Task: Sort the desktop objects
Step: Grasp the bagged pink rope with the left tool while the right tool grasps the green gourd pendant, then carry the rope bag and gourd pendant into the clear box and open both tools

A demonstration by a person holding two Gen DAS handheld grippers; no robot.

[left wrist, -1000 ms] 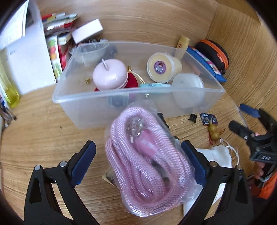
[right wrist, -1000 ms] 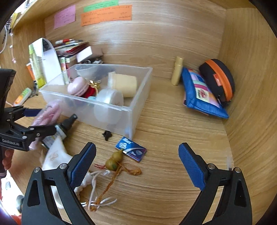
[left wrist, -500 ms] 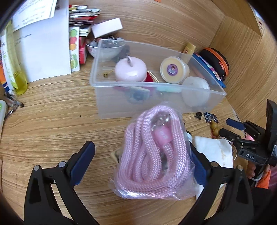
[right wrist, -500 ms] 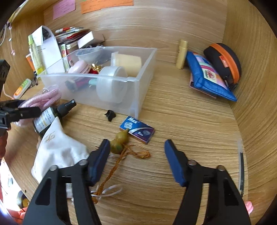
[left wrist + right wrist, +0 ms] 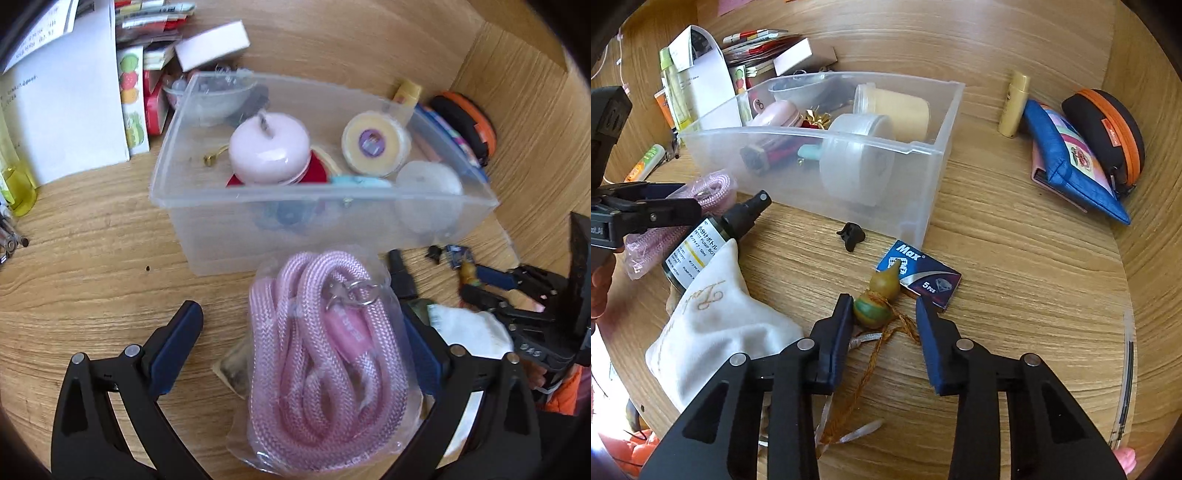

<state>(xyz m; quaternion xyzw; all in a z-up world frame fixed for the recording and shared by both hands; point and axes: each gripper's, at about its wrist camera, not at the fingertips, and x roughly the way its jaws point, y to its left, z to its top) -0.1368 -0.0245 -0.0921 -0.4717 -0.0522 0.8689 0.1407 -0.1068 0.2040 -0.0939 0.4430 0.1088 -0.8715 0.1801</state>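
Note:
A bagged pink rope (image 5: 325, 354) lies on the desk between the fingers of my left gripper (image 5: 303, 339), which is open; the bag touches the right finger. It also shows in the right wrist view (image 5: 713, 192). A clear plastic bin (image 5: 207, 229) with a pink round case (image 5: 269, 151), a yellow jar (image 5: 373, 144) and a frosted jar (image 5: 428, 181) stands just beyond. My right gripper (image 5: 884, 314) is open but narrowed around a small green-yellow gourd charm (image 5: 877, 302) with orange cord. Its left finger touches the gourd.
A blue "Max" blade box (image 5: 919, 273), a black clip (image 5: 851, 234), a dark pump bottle (image 5: 713, 240) and a white cloth pouch (image 5: 716, 325) lie in front of the bin. A blue pouch (image 5: 1071, 158), an orange-trimmed case (image 5: 1108, 129) and a yellow tube (image 5: 1014, 105) sit far right. Papers (image 5: 62, 107) stand at the left.
My right gripper has moved forward and down and narrowed its fingers around the gourd charm. My left gripper has pulled back slightly from the bin; the rope bag lies between its open fingers.

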